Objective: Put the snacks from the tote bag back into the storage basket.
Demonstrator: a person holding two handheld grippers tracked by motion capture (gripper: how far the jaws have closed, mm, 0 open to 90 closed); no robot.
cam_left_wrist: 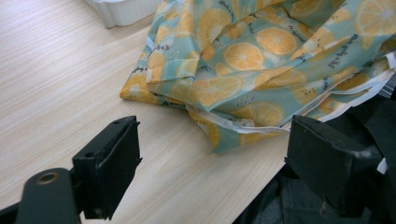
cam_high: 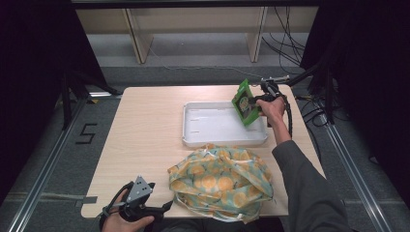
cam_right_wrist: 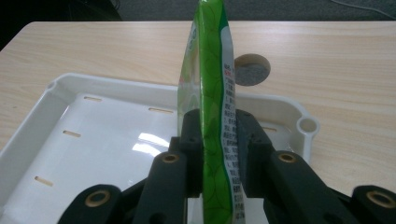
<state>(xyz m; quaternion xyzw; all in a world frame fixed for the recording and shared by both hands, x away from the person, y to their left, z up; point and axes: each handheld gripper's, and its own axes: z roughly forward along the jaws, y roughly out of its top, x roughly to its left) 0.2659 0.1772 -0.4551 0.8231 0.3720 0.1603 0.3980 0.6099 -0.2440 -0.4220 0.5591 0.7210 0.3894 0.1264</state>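
Our right claw (cam_right_wrist: 212, 154) pinches green packet (cam_right_wrist: 210, 93) edge-on above tray (cam_right_wrist: 56, 140); looks light, crinkly, slippery. Left claw (cam_left_wrist: 215, 172) spread.

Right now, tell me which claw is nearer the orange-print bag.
Left. The left claw sits open beside the orange-print bag at its near corner; the right claw is over the white tray, gripping a green packet.

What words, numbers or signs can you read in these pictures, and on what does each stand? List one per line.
"5": black mark on the grey floor left of the table.
Small print down the edge of the green snack packet held in the right gripper: too small to read.
Dark script on the orange-slice patterned fabric bag: blurred, unreadable.
Front of the green snack packet: design too small to read.
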